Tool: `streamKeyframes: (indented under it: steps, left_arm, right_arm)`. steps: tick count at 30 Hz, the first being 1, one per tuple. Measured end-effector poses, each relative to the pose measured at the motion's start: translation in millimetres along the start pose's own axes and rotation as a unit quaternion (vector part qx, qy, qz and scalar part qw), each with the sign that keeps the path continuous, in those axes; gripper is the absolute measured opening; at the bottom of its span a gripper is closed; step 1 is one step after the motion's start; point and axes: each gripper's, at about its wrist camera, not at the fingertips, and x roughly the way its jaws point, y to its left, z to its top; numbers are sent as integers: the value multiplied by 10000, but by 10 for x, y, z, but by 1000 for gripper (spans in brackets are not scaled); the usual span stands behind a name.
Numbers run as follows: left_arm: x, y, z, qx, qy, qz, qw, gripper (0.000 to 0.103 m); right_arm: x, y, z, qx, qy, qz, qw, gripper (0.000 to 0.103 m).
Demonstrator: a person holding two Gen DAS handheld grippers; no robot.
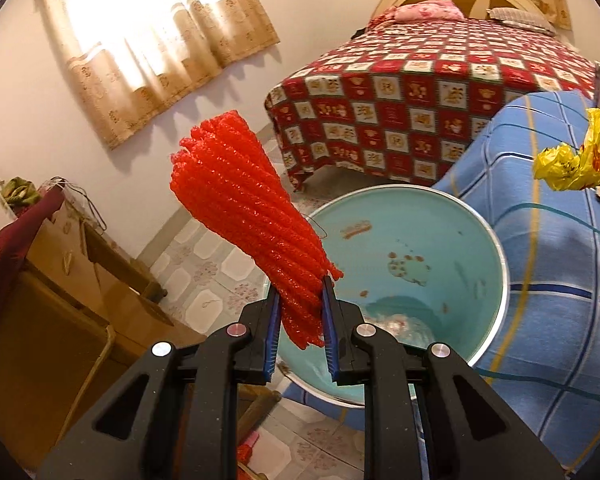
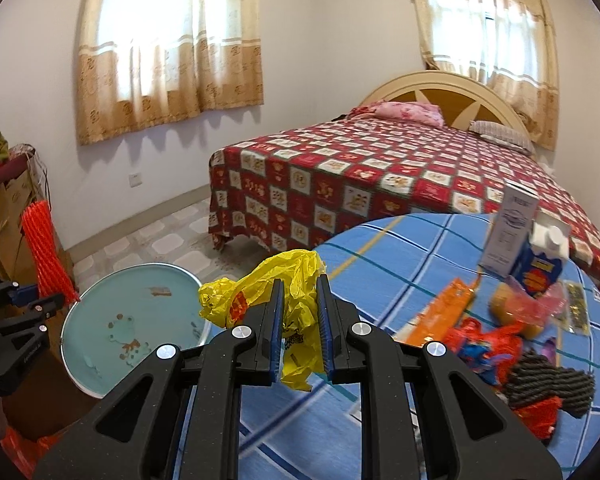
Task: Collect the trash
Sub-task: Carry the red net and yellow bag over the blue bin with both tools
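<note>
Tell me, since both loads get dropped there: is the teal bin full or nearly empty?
Nearly empty: the teal bin shows bare inner walls, with only a little pale litter at its bottom.

My left gripper (image 1: 300,320): 2 fingers clamped on red foam netting (image 1: 244,216), tilted downward. My right gripper (image 2: 299,320): 2 fingers pinching a yellow plastic bag (image 2: 296,280), angled down.

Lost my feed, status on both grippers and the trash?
Left gripper shut on red foam net. Right gripper shut on yellow bag. Teal bin open, nothing blocking.
</note>
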Motion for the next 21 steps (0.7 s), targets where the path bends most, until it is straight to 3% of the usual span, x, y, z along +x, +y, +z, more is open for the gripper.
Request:
streamKeyframes:
  steps: [21]
  left_arm:
    - [192, 308, 17, -241, 129, 269, 9993, 19]
  right_arm:
    - [369, 506, 125, -463, 156, 213, 9986, 16]
